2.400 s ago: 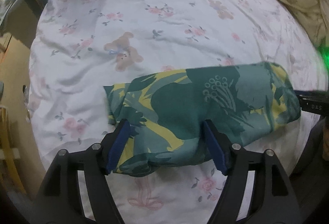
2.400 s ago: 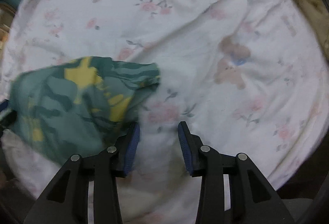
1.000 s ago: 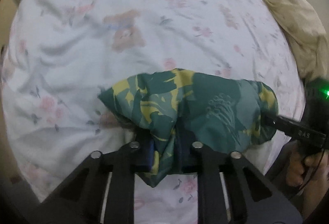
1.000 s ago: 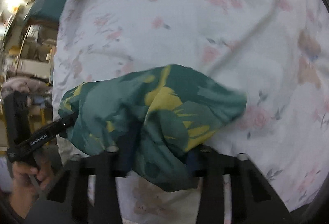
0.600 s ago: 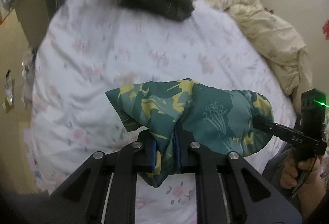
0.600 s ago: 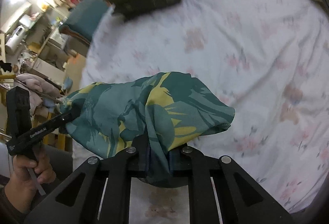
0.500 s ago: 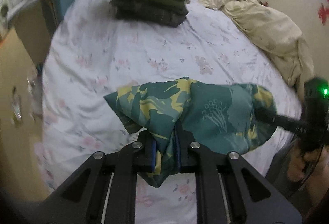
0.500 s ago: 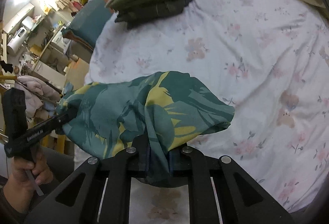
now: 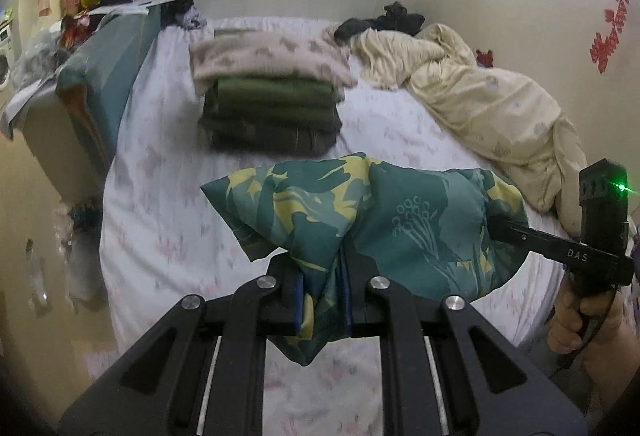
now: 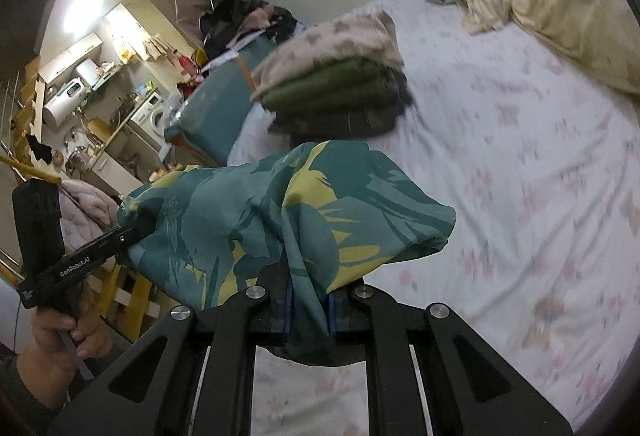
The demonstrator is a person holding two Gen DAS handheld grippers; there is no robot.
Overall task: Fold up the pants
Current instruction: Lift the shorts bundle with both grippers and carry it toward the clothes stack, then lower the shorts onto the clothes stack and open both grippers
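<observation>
Lifted clear of the bed since a second ago, the pants (image 9: 384, 220) now hang in the air between two grippers, where they earlier lay bunched on the sheet. Folded into a thick green-and-yellow bundle, they sag in the middle above the near part of the bed (image 9: 160, 196). At the near edge of the left wrist view, the left gripper (image 9: 323, 300) is clamped on a pinch of the cloth, blue pads pressed to either side. From its own camera, the right gripper (image 10: 308, 310) is clamped the same way on the other end; its jaws have just been closing, with cloth between them. Each gripper appears in the other's view, biting an end of the bundle, its handle in a hand (image 9: 576, 320); the left hand (image 10: 60, 336) shows at the near left of the right wrist view. Beyond the pants, toward the far side, a stack (image 9: 272, 92) of folded clothes sits on the floral sheet. To the far right lies a crumpled cream blanket (image 9: 492, 108), with dark clothes (image 9: 384, 20) at its far end by the wall. Left of the bed stands a teal box (image 9: 108, 76).
</observation>
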